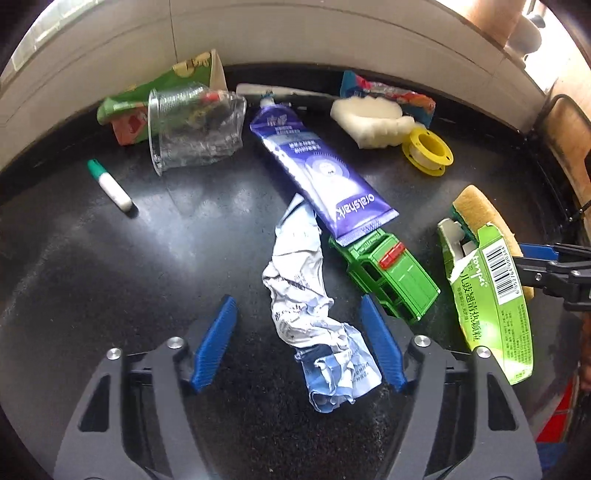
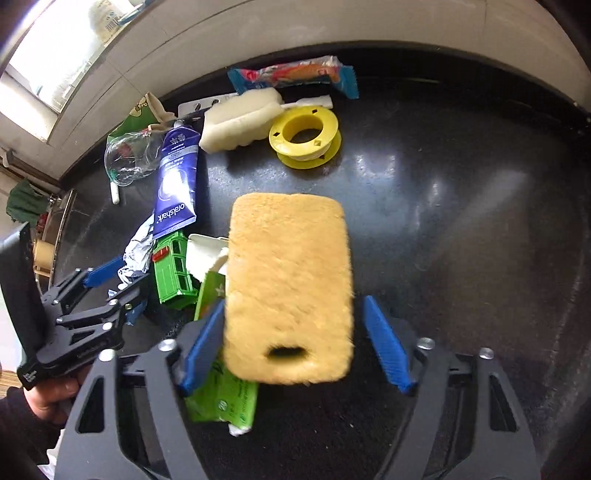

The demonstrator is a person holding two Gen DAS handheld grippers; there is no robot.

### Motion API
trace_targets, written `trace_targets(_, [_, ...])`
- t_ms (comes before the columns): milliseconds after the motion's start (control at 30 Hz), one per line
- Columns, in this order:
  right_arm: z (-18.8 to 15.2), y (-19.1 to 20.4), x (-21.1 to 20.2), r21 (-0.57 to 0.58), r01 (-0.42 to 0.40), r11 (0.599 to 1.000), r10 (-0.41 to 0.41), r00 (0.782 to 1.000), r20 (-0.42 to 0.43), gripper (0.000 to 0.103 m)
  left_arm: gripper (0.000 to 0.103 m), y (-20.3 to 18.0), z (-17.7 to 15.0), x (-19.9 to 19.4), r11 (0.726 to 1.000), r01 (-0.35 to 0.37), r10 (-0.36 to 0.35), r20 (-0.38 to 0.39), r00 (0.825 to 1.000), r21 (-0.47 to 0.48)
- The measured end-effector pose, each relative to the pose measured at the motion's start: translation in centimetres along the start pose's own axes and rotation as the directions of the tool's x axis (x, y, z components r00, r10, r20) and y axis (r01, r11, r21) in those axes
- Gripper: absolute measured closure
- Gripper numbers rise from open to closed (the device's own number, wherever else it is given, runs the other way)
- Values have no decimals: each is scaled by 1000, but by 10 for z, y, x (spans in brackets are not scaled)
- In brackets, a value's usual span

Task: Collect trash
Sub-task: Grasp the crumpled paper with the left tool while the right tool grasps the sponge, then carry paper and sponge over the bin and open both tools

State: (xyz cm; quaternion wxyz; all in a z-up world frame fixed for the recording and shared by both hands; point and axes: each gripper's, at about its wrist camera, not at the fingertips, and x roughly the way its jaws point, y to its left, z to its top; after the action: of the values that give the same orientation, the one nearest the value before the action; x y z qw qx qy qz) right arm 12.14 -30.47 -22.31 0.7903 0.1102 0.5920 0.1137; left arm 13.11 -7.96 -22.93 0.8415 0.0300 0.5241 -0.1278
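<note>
My left gripper (image 1: 297, 314) is open around a crumpled white and blue paper (image 1: 312, 306) on the black counter (image 1: 110, 277). My right gripper (image 2: 293, 314) is open around a yellow sponge (image 2: 288, 284) that lies partly on a torn green carton (image 2: 225, 398). In the left wrist view the carton (image 1: 491, 295) and sponge (image 1: 476, 205) sit at the right, with the right gripper's fingers (image 1: 539, 253) beside them. The left gripper (image 2: 110, 277) shows at the left of the right wrist view.
A purple toothpaste tube (image 1: 317, 170), green toy truck (image 1: 388, 273), clear plastic cup (image 1: 192, 129), green snack bag (image 1: 155, 96), marker (image 1: 110, 184), white foam piece (image 1: 369, 122), yellow spool (image 1: 428, 149) and blue candy wrapper (image 1: 384, 92) lie on the counter. A wall (image 1: 295, 33) runs behind.
</note>
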Motion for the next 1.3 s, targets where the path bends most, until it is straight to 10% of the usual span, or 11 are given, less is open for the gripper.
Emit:
trace_targets(133, [-2, 10, -12, -32, 26, 999, -24, 998, 50, 49, 72, -5, 1, -3, 1000, -8, 8, -5, 1000, 12])
trace_targets(800, [-22, 52, -91, -118, 64, 991, -38, 977, 208, 51, 73, 17, -19, -96, 994, -82, 89, 108, 990, -73])
trace_targets(1100, [-34, 156, -84, -319, -14, 948, 75, 981, 180, 51, 73, 65, -73, -165, 968, -150, 186, 167, 968, -203])
trace_targets(1300, [-61, 254, -53, -499, -102, 860, 159, 985, 72, 51, 73, 124, -157, -216, 891, -251, 320, 131, 938, -378])
